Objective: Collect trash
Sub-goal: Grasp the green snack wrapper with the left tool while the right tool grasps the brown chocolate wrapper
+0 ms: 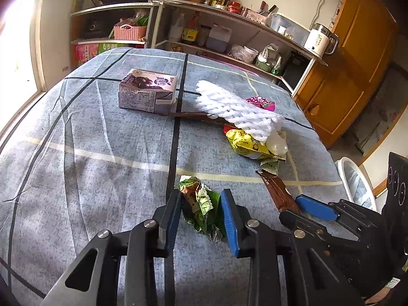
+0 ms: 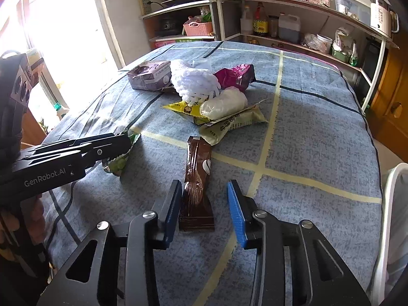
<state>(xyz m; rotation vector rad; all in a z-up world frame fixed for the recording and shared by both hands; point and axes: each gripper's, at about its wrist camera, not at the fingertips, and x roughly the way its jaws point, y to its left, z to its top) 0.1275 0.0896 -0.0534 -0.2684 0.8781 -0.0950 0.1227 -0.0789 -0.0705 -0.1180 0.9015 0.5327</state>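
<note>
A crumpled green wrapper lies on the blue checked tablecloth between the open fingers of my left gripper; neither pad clearly presses it. It also shows in the right wrist view, partly hidden by the left gripper. A brown sachet lies between the open fingers of my right gripper, its near end by the left pad; it shows in the left wrist view too. Farther back lie a purple drink carton, a white foam net, a yellow wrapper, a magenta packet and a beige packet.
A white bin with a plastic liner stands off the table's right edge, also in the right wrist view. Shelves with bottles and jars run behind the table. A wooden cabinet is at the right, a bright window at the left.
</note>
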